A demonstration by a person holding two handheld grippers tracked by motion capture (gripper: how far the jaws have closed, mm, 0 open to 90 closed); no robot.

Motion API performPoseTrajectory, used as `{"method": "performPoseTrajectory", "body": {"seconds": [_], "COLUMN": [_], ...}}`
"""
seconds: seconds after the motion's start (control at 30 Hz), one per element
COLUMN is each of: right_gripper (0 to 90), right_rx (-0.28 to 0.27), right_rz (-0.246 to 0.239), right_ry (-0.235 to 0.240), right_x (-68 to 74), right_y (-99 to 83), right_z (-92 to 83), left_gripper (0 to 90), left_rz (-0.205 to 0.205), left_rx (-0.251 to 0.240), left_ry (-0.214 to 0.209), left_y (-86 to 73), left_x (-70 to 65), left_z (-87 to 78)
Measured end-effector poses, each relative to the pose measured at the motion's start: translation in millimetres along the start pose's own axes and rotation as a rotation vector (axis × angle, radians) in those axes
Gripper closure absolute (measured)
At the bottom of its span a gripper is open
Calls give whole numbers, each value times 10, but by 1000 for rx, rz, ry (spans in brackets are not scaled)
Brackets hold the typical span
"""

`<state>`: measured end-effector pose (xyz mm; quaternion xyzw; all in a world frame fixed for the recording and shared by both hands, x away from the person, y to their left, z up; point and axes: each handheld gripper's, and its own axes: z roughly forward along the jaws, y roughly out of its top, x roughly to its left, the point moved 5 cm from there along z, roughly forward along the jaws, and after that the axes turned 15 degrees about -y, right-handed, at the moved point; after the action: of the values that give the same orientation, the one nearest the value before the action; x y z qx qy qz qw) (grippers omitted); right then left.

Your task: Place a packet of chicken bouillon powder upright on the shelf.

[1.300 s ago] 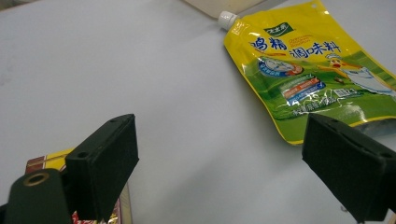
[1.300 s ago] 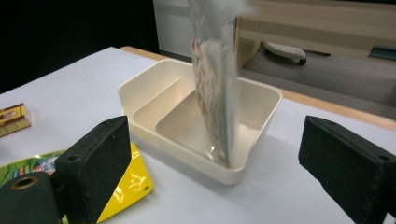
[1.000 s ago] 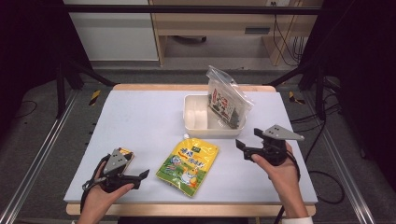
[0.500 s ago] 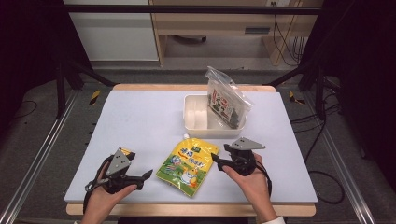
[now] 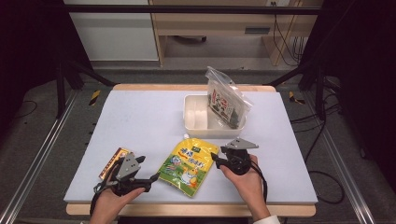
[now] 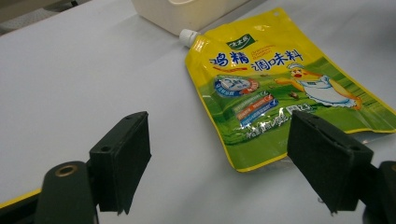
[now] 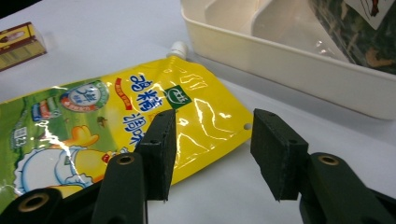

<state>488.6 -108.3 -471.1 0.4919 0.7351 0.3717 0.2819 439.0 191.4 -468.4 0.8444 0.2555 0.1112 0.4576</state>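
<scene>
A yellow seasoning pouch (image 5: 188,165) with a white spout lies flat near the table's front edge. My right gripper (image 5: 215,159) is at the pouch's upper right corner and is open. In the right gripper view the pouch (image 7: 140,107) has that corner between the jaws, with the left fingertip (image 7: 161,140) over the pouch; whether it touches I cannot tell. My left gripper (image 5: 150,179) rests low at the pouch's left side, open. In the left gripper view the pouch (image 6: 280,88) lies ahead and to the right of the wide-set jaws of the left gripper (image 6: 219,144).
A white divided tray (image 5: 201,128) stands behind the pouch, with a clear bag of dark snacks (image 5: 228,101) leaning in its right part. A small yellow-brown box (image 5: 112,163) lies beside my left hand. The tray wall (image 7: 299,70) is close ahead of the right gripper.
My right gripper has moved left and nearer, from the tray's right side to the pouch's right corner. The left gripper has hardly moved.
</scene>
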Motion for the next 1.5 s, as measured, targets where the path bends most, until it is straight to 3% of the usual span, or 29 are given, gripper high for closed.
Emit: {"method": "performPoseTrajectory", "body": {"seconds": [0.07,0.23,0.27,0.4,0.73,1.3,1.5], "right_gripper": [507,495,474,447,426,413,422], "right_rx": [10,33,62,89,126,171,155], "right_rz": [18,11,7,7,39,32,32], "right_ry": [1,-5,-8,-9,-2,13,11], "right_x": [-25,-45,-47,-63,-41,-7,4], "right_y": [-9,-8,-3,24,63,7,26], "right_z": [36,161,243,377,595,612,575], "left_gripper": [214,220,220,221,226,232,232], "left_rz": [-3,-6,-5,-8,-6,1,1], "left_rx": [7,13,14,14,11,6,7], "left_ry": [0,2,3,4,6,9,10], "left_y": [-2,-11,-11,-18,-17,-4,-5], "left_x": [5,1,-1,9,10,10,13], "left_z": [24,38,37,35,20,-9,-9]}}
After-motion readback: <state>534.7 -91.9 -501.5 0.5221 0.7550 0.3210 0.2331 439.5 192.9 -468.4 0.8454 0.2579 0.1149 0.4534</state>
